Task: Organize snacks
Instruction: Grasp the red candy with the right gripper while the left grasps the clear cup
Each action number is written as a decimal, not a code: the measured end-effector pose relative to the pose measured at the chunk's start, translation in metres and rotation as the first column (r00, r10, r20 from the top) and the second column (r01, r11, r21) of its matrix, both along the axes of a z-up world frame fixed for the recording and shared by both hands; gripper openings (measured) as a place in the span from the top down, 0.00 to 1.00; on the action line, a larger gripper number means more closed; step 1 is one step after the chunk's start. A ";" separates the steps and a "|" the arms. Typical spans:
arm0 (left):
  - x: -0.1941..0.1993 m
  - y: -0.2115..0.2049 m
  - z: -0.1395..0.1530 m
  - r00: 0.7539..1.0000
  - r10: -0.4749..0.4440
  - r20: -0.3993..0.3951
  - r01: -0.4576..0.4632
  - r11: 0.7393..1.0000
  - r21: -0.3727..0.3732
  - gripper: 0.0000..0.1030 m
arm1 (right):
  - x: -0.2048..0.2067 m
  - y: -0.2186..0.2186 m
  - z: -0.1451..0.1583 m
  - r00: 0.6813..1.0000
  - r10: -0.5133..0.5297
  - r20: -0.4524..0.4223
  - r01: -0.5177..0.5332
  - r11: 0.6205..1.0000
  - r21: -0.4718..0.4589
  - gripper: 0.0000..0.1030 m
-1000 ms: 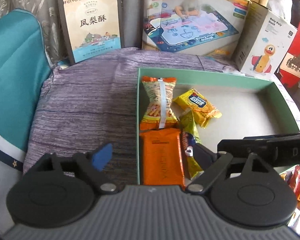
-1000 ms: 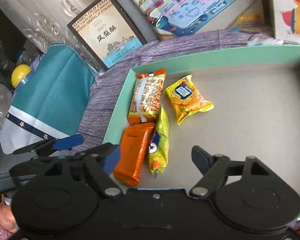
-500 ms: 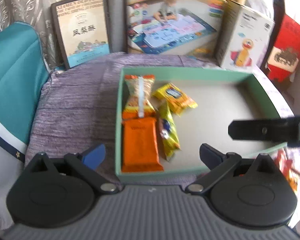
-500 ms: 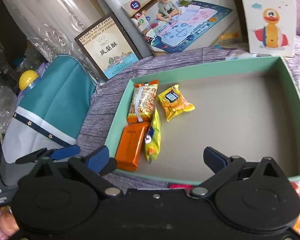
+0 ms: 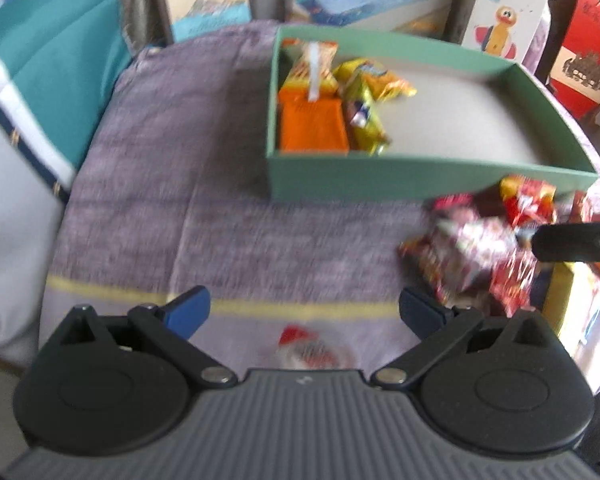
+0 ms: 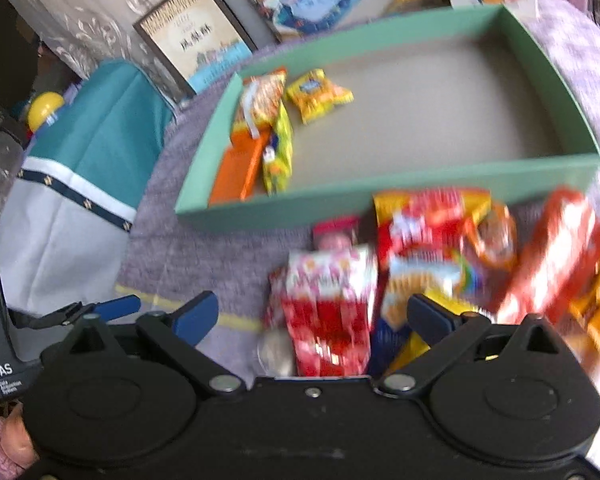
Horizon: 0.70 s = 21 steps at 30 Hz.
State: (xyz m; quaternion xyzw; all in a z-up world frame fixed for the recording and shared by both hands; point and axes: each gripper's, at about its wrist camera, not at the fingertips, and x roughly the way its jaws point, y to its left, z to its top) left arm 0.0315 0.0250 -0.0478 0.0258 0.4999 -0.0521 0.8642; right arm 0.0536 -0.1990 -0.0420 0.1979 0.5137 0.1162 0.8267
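Right, green box (image 5: 420,178) sits on the purple cloth (image 5: 204,200) w/ its long axis running left-right across the left wrist view, near wall facing the cameras. Four snacks are packed into its left end: the orange pack (image 5: 314,128) lies flat in the near-left corner, long axis pointing front-to-back along the left wall; the striped orange-yellow bag (image 5: 310,70) sits just behind it at the far-left corner, same direction; a thin yellow-green packet (image 5: 366,120) lies beside the orange pack, roughly parallel but slightly slanted; the yellow pouch (image 5: 376,78) lies angled toward the box's middle. Rest of the box floor is bare. Outside, a loose pile of red and pink snack bags (image 6: 440,256) is heaped on the cloth against the box's near wall, toward its right corner; too blurred to read labels. Left gripper (image 5: 304,312) tilts steeply down over the cloth's near edge, jaws spread wide, nothing between them; a small red-white wrapper (image 5: 310,350) lies just below. Right gripper (image 6: 312,316) also tilts down, right over the pile, jaws released wide w/ a pink-red bag (image 6: 328,300) between the fingers, pads not pressing it. A fingertip and a pink sleeve show at the bottom-left of the right wrist view.
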 end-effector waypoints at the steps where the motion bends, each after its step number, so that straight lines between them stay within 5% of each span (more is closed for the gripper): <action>1: -0.004 0.003 -0.002 1.000 0.008 -0.002 -0.008 1.000 -0.004 0.00 | -0.004 0.001 -0.002 1.000 -0.002 -0.006 0.002 1.000 -0.005 0.01; 6: -0.019 0.012 -0.010 1.000 0.030 0.002 -0.030 0.999 -0.024 0.00 | -0.020 0.009 -0.009 1.000 0.002 -0.023 -0.002 1.000 -0.022 0.22; 13: -0.023 0.018 -0.024 0.998 0.062 -0.011 -0.062 0.997 -0.055 0.01 | -0.024 0.018 -0.021 0.997 0.016 -0.074 -0.019 0.999 -0.038 0.29; 17: -0.021 0.019 -0.030 0.998 0.067 -0.017 -0.068 0.995 -0.074 0.11 | -0.024 0.022 -0.027 0.997 0.011 -0.076 -0.014 0.999 -0.042 0.34; 21: -0.018 0.018 -0.034 0.997 0.071 -0.013 -0.072 0.994 -0.086 0.24 | -0.020 0.029 -0.037 0.996 0.018 -0.087 -0.023 0.998 -0.055 0.60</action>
